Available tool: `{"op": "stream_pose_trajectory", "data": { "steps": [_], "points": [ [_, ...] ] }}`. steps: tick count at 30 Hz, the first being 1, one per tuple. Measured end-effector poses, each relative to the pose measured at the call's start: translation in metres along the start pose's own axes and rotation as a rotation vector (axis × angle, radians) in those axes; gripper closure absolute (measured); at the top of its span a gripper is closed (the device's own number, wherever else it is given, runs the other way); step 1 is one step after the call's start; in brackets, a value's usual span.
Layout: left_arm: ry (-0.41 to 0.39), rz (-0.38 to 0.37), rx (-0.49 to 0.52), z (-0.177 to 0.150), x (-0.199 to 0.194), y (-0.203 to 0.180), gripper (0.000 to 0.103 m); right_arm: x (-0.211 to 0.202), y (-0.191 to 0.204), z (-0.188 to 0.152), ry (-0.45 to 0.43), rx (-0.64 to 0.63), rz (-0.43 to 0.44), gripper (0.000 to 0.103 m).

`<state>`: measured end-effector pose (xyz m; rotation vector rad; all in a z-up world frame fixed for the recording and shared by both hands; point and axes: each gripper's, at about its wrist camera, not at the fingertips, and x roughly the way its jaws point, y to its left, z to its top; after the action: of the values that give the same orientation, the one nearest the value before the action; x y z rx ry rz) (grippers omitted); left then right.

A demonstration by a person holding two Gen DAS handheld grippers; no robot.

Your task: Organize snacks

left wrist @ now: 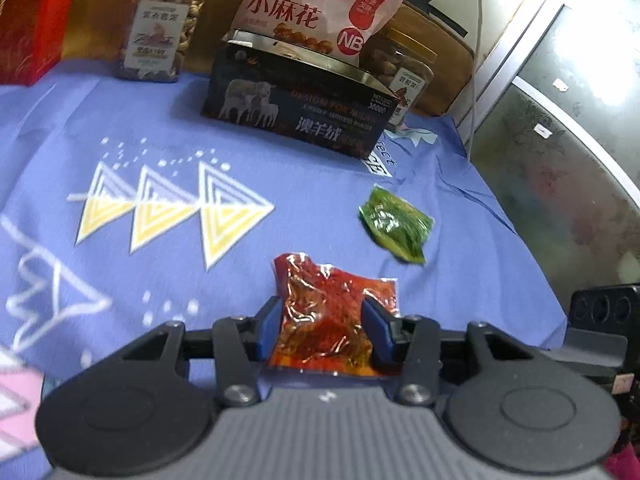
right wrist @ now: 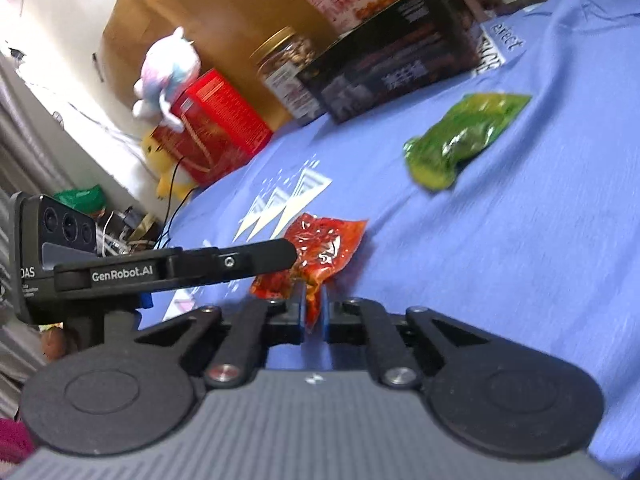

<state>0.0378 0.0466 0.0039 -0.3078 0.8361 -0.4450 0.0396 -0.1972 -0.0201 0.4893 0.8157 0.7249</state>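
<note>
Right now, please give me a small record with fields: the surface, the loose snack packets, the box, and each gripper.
surface: blue printed cloth
red packet: crinkled clear-red snack packet, between both grippers
green packet: crinkled green snack packet, lying free beside it
box: dark open cardboard box, pink snack bag inside
left gripper: pads on both sides of the red packet; grip unclear
right gripper: shut on the red packet's edge

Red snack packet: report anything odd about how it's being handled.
Both grippers grip the one red packet: the left gripper straddles it, the right gripper pinches a crumpled edge. The green packet lies untouched.
</note>
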Motion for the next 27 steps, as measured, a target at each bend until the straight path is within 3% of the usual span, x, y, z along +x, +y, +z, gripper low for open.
{"op": "stream_pose_trajectory", "data": {
  "steps": [6,12,16,21,27],
  "points": [
    [-0.013,-0.039,-0.012,-0.028,-0.027,0.002,0.055,-0.006,0.024,-0.018,0.046,-0.142,0.000,0.094],
    [-0.033,-0.025,-0.036,-0.050,-0.046,0.000,0.055,-0.010,0.042,-0.036,0.069,-0.280,-0.021,0.093],
    [-0.040,-0.007,-0.034,-0.053,-0.049,-0.002,0.057,-0.007,0.044,-0.039,0.056,-0.298,-0.032,0.093],
    [-0.053,0.016,-0.037,-0.054,-0.049,-0.003,0.067,-0.007,0.046,-0.042,0.036,-0.308,-0.046,0.093],
    [-0.092,0.021,0.010,-0.056,-0.056,-0.009,0.067,-0.009,0.056,-0.046,0.024,-0.367,-0.080,0.093]
  ]
}}
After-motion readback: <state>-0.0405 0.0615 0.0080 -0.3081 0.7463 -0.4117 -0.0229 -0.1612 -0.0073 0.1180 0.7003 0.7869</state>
